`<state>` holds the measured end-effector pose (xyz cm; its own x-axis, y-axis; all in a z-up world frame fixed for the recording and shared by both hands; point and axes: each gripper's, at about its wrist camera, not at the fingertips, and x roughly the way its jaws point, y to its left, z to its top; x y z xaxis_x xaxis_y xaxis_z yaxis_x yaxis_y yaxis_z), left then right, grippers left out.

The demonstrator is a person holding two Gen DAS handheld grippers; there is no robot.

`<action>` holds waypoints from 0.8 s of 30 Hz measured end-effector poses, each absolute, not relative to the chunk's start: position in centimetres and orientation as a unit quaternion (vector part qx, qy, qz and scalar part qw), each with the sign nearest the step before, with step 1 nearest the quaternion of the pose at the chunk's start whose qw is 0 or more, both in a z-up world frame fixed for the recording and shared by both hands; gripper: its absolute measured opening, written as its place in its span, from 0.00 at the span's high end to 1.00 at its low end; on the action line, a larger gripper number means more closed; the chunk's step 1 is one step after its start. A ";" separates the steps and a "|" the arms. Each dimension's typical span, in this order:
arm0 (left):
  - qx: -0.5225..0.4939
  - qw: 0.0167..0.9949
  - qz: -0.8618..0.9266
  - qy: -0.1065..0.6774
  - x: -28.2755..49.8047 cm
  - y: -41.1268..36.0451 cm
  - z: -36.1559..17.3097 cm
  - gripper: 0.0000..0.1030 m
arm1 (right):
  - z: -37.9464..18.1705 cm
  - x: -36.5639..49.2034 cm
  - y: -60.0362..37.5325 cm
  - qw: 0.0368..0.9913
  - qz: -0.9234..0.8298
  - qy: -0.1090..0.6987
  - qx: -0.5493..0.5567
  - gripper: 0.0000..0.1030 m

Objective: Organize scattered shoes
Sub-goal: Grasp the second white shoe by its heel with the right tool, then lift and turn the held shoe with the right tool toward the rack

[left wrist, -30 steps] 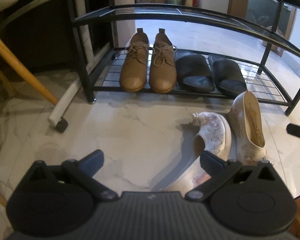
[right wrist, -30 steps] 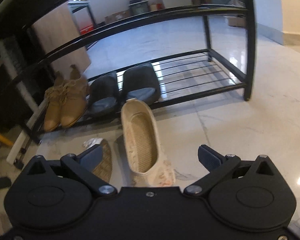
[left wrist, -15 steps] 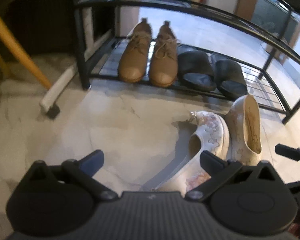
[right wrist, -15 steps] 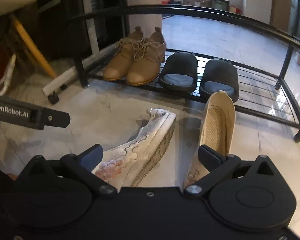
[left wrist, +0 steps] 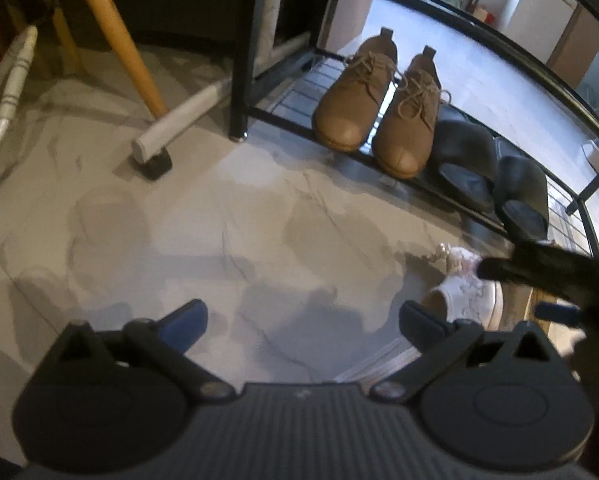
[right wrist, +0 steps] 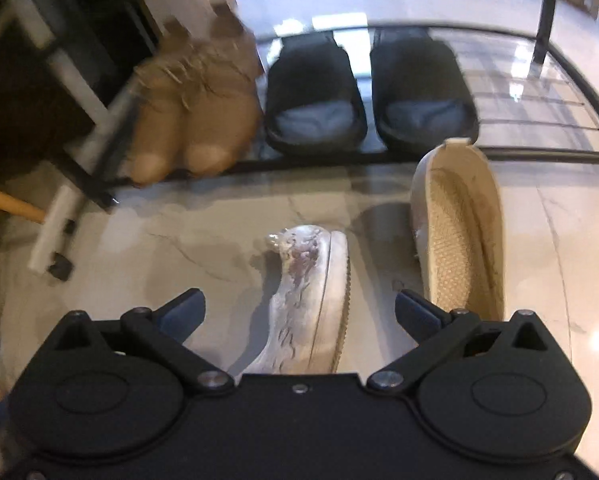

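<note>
My right tool (right wrist: 299,310) is spread wide with nothing gripped, its blue-padded fingers (right wrist: 183,310) straddling the floral slip-on (right wrist: 311,300), which lies tipped on its side on the marble floor (right wrist: 179,240). Just right of it the cream slip-on (right wrist: 459,232) sits upright, woven insole showing, its heel close to the front rail of the black wire shoe rack (right wrist: 539,154). My left tool (left wrist: 303,320) is also fully open and empty, over bare, glossy floor. On the rack's lower tier, tan lace-up shoes (left wrist: 375,112) and black slides (right wrist: 371,92) stand paired; wire shelf stays free to their right.
</note>
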<state>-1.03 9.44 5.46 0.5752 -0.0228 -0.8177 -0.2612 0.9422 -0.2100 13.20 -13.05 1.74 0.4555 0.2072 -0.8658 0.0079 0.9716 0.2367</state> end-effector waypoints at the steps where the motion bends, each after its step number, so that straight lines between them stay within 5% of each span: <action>1: -0.159 0.873 0.070 0.456 -1.0 9.5 5.4 0.01 | 1.1 13.9 -12.5 0.842 0.053 0.532 0.081 0.07; 4: -0.161 0.872 0.072 0.456 -0.9 9.5 5.4 0.01 | -0.3 14.9 -11.1 0.830 0.034 0.556 0.023 0.32; 12: -0.156 0.871 0.057 0.463 -0.7 8.9 5.1 0.01 | -2.9 16.2 -10.3 0.806 0.011 0.589 0.062 0.30; 17: -0.168 0.864 0.060 0.471 -0.5 9.1 4.7 0.01 | -3.0 16.3 -9.1 0.805 0.024 0.592 0.034 0.46; 24: -0.175 0.860 0.061 0.476 -0.4 9.2 4.5 0.01 | -1.6 15.1 -9.7 0.817 0.009 0.575 0.047 0.55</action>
<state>-0.45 9.15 4.51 0.5396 -0.0609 -0.8397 -0.2716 0.9315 -0.2421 15.06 -9.73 -1.56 0.3386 0.0696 -0.9384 0.0394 0.9953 0.0881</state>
